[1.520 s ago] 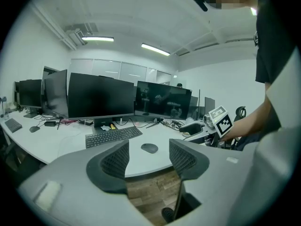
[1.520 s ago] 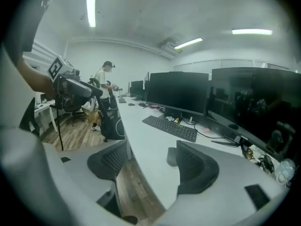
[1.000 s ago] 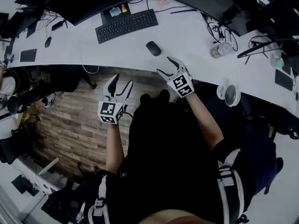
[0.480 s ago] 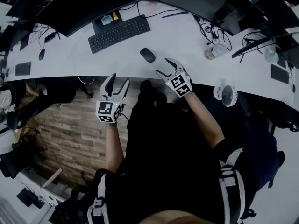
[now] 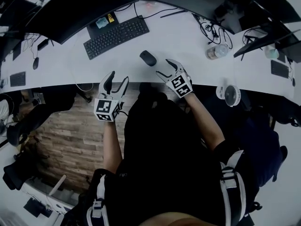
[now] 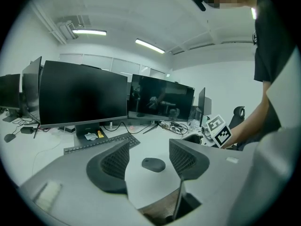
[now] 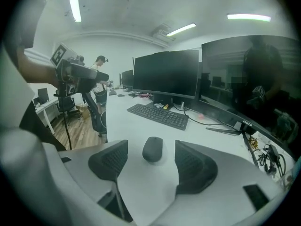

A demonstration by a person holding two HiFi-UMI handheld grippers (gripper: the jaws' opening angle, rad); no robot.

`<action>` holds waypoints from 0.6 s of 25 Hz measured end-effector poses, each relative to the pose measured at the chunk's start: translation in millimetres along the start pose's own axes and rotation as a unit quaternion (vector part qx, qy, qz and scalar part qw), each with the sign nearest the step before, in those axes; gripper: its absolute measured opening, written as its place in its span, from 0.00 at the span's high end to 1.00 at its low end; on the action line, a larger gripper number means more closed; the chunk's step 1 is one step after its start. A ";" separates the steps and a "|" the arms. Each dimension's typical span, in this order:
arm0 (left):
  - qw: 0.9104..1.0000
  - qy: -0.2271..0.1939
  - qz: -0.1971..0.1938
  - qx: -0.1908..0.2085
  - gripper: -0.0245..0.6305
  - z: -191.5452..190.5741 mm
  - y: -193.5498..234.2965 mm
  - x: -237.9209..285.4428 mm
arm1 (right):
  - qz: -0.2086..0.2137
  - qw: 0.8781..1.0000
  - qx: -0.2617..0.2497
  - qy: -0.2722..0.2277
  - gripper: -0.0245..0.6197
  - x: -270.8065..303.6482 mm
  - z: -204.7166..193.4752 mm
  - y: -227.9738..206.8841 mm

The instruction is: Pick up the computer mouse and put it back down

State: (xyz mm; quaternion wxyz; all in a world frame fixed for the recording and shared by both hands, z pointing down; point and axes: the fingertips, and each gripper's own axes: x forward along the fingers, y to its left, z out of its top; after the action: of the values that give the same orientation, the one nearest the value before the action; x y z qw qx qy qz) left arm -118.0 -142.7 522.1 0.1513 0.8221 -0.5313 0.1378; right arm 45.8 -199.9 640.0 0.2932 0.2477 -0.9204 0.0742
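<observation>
Here, the left gripper (image 5: 118, 76) is held at the desk's (image 5: 66, 65) edge, jaws wide apart, with nothing gripped. The computer mouse (image 5: 147, 58) is seen resting on the desk near the keyboard (image 5: 116, 36). Just beside it, the right gripper (image 5: 164, 66) is held wide open and empty, with the mouse ahead of its jaws, untouched. White lettering on a monitor's (image 7: 244, 79) lower edge cannot be read with certainty.
</observation>
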 end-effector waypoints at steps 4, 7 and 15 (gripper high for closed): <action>1.000 0.007 -0.005 0.002 0.56 -3.3 11.1 3.7 | 0.002 1.000 0.009 0.009 0.48 15.0 -6.2 3.3; 1.000 0.015 -0.007 0.003 0.56 -7.9 20.5 4.8 | 0.002 1.000 0.020 0.014 0.48 29.3 -9.9 5.3; 1.000 0.030 -0.005 -0.002 0.56 -21.0 44.3 -0.4 | -0.001 0.999 0.034 0.035 0.47 65.7 -22.5 1.9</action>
State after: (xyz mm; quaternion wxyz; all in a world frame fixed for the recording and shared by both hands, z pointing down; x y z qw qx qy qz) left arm -160.1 -151.4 545.7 0.1696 0.8199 -0.5227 0.1604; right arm 9.8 -219.0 696.3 0.3169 0.2559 -0.9062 0.1137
